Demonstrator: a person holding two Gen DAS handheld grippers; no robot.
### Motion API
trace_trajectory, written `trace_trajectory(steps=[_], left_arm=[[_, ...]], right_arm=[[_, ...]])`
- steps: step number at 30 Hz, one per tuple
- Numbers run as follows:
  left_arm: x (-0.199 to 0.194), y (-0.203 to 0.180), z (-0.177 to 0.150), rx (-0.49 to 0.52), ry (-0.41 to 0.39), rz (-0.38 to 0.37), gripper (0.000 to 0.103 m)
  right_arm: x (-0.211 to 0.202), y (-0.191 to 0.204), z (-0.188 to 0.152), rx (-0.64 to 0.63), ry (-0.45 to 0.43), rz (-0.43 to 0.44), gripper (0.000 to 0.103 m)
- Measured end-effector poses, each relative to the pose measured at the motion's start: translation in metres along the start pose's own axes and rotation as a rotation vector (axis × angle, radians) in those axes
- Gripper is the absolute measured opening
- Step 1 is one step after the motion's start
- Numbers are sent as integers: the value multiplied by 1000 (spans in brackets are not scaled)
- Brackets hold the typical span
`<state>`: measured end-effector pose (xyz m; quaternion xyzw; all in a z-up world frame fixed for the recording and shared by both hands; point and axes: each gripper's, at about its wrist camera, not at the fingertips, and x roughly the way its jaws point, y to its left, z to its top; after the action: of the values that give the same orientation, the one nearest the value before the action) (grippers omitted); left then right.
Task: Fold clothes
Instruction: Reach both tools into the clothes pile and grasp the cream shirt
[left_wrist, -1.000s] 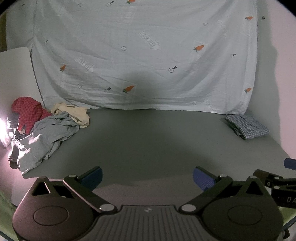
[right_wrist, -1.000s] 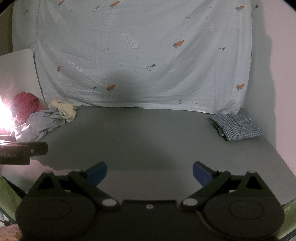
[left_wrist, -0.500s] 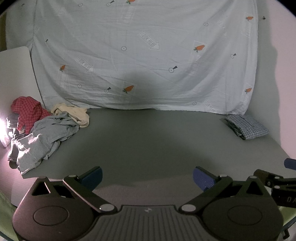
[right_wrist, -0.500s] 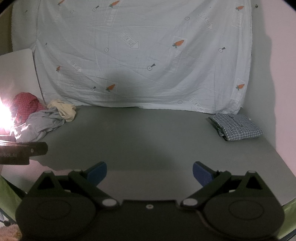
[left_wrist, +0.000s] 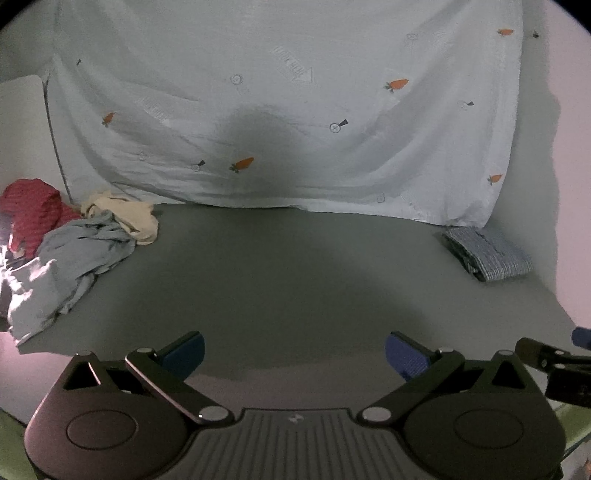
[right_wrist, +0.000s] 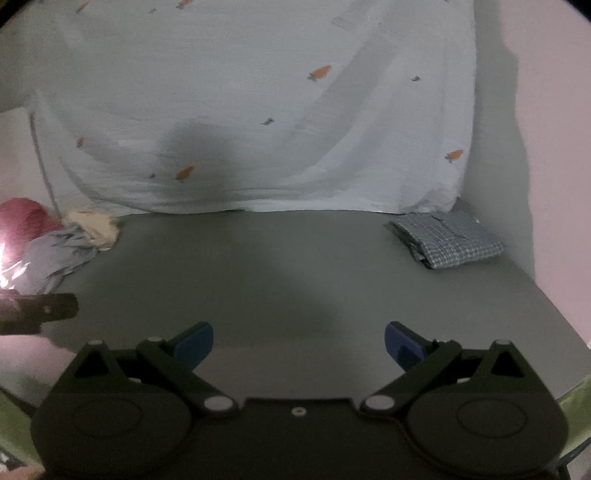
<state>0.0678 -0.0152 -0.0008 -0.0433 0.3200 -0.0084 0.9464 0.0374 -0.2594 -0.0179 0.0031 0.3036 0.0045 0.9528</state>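
A pile of unfolded clothes lies at the table's far left: a grey-blue garment (left_wrist: 77, 254), a cream one (left_wrist: 125, 214) and a red one (left_wrist: 31, 210). The pile also shows in the right wrist view (right_wrist: 59, 251). A folded blue checked shirt (left_wrist: 487, 251) lies at the far right, also in the right wrist view (right_wrist: 447, 240). My left gripper (left_wrist: 293, 352) is open and empty above the near table edge. My right gripper (right_wrist: 299, 343) is open and empty, far from the clothes.
The grey table (left_wrist: 295, 280) spreads between pile and folded shirt. A pale sheet with carrot prints (left_wrist: 295, 110) hangs behind it. A white board (left_wrist: 22, 129) stands at the back left. The other gripper shows at each view's edge (left_wrist: 554, 365) (right_wrist: 37, 310).
Both grippers have moved forward toward the table, so the sheet and clothes look larger. The right view is blurred from motion. Both stay open and empty.
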Motion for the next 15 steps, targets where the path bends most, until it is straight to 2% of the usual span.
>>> trace_trajectory(steps=[6,9,12,13,15], left_arm=[[49,-11,31,-28,57,8,103],[66,-3,47,-46,95,40,103],[87,20,61,-119,145,71,103],[94,28,65,-145,162,81,103],[100,44,70,-188,169,108,103]], right_arm=[[66,-5,24,4,17,33,98],[112,10,46,-26,46,97,91],[141,47,61,-100,35,172,81],[151,59,66,-124,31,197,74],[170,84,76,-173,24,247,66]])
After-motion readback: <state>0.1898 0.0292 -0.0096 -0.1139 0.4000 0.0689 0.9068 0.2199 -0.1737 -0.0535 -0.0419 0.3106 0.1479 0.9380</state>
